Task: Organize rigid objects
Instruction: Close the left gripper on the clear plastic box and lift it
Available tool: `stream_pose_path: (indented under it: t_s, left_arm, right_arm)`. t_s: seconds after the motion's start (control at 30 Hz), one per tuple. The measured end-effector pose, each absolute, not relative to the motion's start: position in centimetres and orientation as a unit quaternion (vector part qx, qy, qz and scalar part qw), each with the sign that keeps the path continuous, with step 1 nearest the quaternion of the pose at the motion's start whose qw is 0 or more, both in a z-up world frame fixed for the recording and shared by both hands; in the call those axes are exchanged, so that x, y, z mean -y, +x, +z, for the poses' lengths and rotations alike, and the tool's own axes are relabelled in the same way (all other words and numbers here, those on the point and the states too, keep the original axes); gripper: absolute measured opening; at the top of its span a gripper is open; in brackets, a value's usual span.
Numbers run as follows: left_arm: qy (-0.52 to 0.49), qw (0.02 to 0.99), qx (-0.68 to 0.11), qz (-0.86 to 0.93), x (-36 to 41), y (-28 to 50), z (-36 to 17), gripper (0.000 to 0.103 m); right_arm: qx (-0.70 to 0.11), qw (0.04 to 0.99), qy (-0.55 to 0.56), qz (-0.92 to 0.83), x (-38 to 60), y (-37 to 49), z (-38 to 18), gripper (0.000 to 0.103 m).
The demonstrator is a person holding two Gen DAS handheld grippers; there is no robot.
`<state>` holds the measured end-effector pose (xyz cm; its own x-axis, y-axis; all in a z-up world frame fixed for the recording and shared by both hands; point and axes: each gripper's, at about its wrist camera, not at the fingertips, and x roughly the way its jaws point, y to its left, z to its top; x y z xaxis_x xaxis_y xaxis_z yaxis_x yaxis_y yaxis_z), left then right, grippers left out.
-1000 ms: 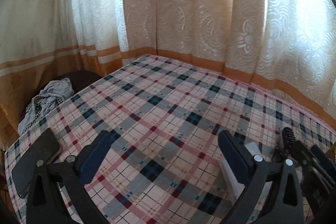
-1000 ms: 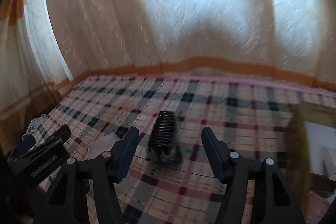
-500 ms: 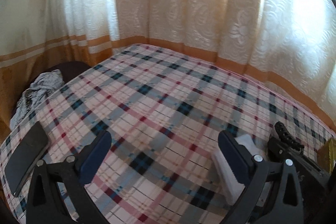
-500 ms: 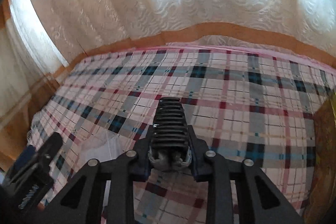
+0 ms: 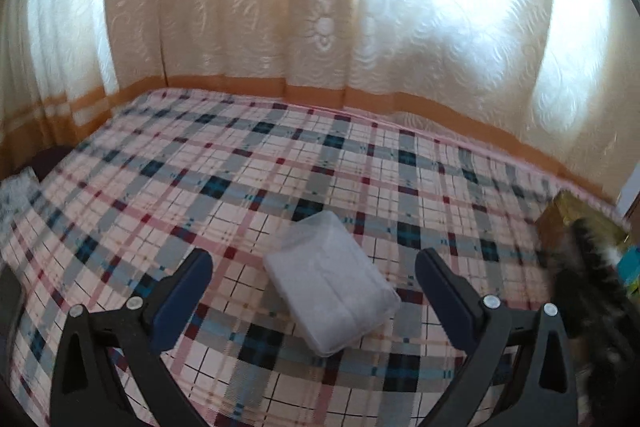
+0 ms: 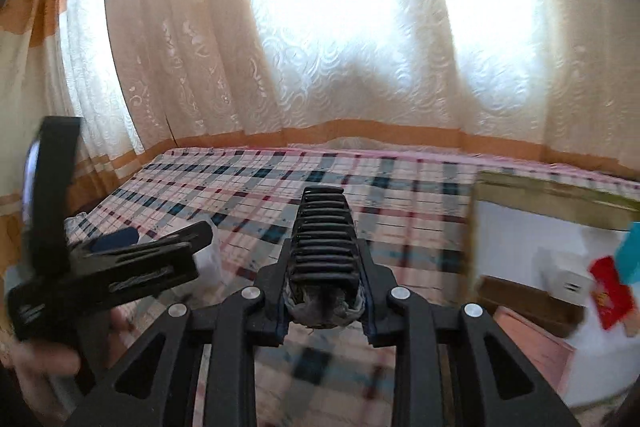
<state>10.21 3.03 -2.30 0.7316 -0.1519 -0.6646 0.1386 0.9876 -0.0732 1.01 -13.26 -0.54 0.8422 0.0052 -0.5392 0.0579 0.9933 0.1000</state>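
A: What fills most of the view?
B: A lace curtain [image 6: 320, 59] behind a checked bedcover [image 5: 248, 179]. The curtain's bright patches wash out all detail.

A: What is cut off or unclear?
B: An open gold-rimmed box [image 6: 560, 227] runs off the right edge of the right wrist view. A small white box [image 6: 560, 279], a red card [image 6: 610, 291] and something blue are in it, all blurred. In the left wrist view only the box's corner shows.

A: And the smaller things?
B: A clear plastic case [image 5: 332, 283], lid on, lies flat on the cover between the widely spread jaws of the left gripper [image 5: 314, 279], touching neither.

A: The right gripper [image 6: 324, 275]?
B: Its jaws are clamped on a black ribbed hair claw [image 6: 322, 231], lifted above the cover, teeth-end pointing away. The grey part at its near end I cannot identify. From the left it is only a dark smear.
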Motion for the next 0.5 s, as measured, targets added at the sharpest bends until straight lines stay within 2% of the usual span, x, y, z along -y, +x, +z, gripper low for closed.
stream_pose_path:
  t_s: [0.1,0.2,0.33,0.5]
  left_arm:
    - [0.014,0.928,-0.364,-0.079,-2.2,10.3,-2.5,0.102]
    - [-0.003,0.919,-0.386,-0.081,-2.4,11.0,-3.0,0.101]
    - [-0.008,0.9,-0.43,-0.066,-2.4,12.2,-4.4,0.086]
    - [-0.003,0.895,-0.442,-0.058,-2.0,12.3,-4.8,0.082]
  right_arm:
    - [-0.267,0.962,0.043,-0.026,13.9,-0.7,-0.2,0.03]
    - [-0.267,0.962,0.051,-0.026,14.3,-1.5,-0.2,0.03]
    - [-0.269,0.962,0.047,-0.023,14.0,-1.5,-0.2,0.03]
    - [-0.265,0.963,0.039,-0.019,13.7,-1.7,-0.1,0.03]
